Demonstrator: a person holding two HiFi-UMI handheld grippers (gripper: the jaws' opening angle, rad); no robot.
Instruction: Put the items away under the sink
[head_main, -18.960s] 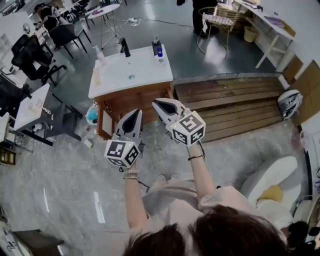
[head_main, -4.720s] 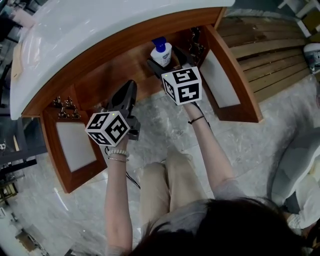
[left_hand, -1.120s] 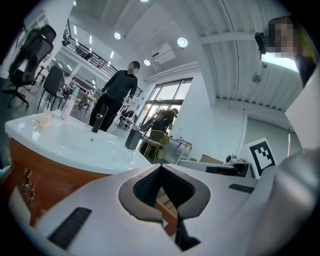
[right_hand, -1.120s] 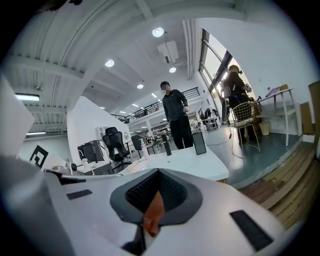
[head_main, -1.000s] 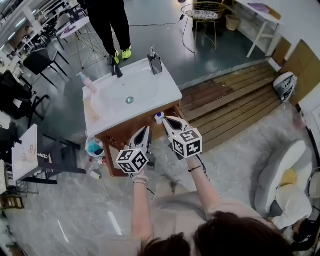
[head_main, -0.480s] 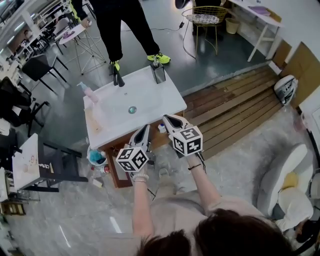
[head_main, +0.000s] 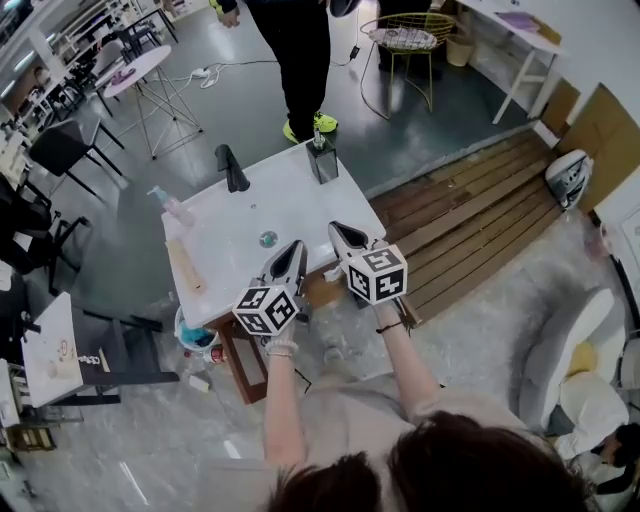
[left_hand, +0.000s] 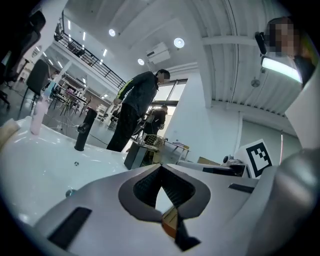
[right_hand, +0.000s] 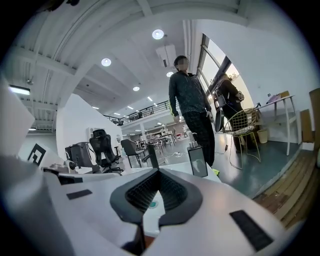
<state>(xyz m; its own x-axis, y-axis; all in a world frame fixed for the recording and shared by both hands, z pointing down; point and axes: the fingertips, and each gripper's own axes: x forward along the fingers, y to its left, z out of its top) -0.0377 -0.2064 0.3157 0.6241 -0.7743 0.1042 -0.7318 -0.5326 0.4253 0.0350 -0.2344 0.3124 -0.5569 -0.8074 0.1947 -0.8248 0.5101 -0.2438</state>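
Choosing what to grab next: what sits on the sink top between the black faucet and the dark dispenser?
Nothing. In the head view the white sink top between faucet and dispenser is bare.

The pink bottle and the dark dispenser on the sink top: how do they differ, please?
The pink bottle is pale and slim; the dark dispenser is blocky and square-sided. The pink bottle stands left of the faucet, the dark dispenser right of it. Both stand on the sink top.

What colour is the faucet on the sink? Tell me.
Black; the faucet shows best in the head view.
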